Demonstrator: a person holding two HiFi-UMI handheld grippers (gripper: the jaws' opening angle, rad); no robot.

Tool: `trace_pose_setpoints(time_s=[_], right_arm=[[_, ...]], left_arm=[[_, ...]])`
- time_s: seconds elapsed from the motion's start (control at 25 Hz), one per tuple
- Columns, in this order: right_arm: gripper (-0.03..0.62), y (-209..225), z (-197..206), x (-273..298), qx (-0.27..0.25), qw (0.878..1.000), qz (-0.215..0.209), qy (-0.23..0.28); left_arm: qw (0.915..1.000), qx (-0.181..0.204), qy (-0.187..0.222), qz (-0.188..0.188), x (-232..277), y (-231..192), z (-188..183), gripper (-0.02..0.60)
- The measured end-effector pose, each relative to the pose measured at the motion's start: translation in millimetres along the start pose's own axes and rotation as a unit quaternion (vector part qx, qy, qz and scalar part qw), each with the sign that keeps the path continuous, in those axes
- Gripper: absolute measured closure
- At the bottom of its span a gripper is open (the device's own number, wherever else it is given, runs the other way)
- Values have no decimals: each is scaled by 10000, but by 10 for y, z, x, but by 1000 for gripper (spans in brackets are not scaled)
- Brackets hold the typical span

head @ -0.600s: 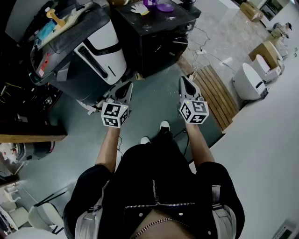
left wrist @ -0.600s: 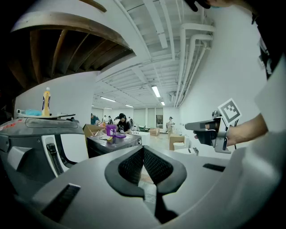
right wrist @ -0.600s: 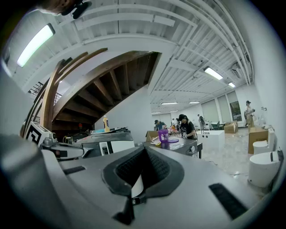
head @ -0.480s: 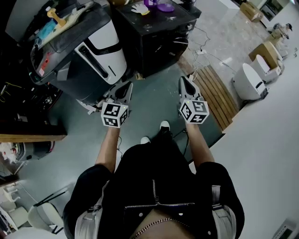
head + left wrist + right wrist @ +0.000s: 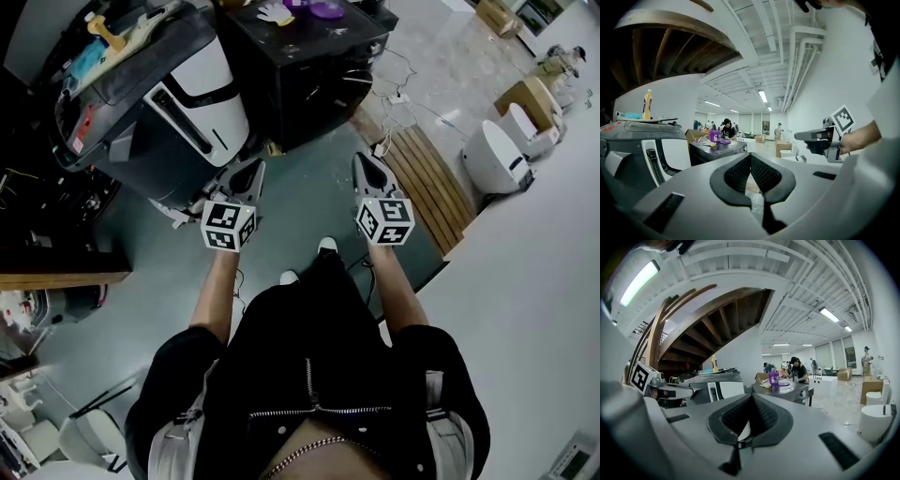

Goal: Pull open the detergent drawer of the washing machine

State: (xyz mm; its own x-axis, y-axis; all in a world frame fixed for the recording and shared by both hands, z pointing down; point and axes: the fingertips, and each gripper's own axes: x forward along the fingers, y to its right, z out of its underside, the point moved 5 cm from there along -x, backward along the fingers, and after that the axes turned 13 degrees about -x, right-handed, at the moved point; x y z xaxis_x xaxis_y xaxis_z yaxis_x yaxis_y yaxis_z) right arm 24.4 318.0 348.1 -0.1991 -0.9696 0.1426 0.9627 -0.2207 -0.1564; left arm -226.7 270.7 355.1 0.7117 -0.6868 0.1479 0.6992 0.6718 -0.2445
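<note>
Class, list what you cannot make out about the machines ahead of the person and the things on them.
Detergent drawer: found in no view; the black machine's front is dark and foreshortened in the head view, small in both gripper views.
Grey-and-white machine: lower front hidden behind the left gripper's body in the left gripper view.
Purple things on the black machine: cut by the head view's top edge, too small elsewhere.

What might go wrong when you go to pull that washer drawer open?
1. The left tongs and right tongs are both shut and far from the machines. They must open first, or they'll only bump the drawer.
2. Cables lie on the floor ahead, so you might trip.
3. A purple cup stands on the black machine, and a hard tug might tip it.
</note>
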Motion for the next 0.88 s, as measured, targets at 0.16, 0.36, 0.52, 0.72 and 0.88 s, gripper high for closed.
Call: trace_pose_setpoints(time_s=[0.16,0.36,0.52,0.72,0.88], right_arm=[[588,37,-9,-16,-122,9999,-30,114],[588,138,78,157,-162,9998,-148,38],[588,273,89,484,-92,9995,-268,146],[588,643,75,995,154,9991,-362,124],[588,952,63,1437,285,9988,-362,169]], left_arm=[[10000,-10,-63,64,94,9,28,563],[9999,-31,-141,91,334,-40,37,563],[9999,-18,-142,70,637,-194,-20,563],[9998,35,-185,91,1186,-365,-177,563],[9997,50,-220,47,1628,-505,-315,563]])
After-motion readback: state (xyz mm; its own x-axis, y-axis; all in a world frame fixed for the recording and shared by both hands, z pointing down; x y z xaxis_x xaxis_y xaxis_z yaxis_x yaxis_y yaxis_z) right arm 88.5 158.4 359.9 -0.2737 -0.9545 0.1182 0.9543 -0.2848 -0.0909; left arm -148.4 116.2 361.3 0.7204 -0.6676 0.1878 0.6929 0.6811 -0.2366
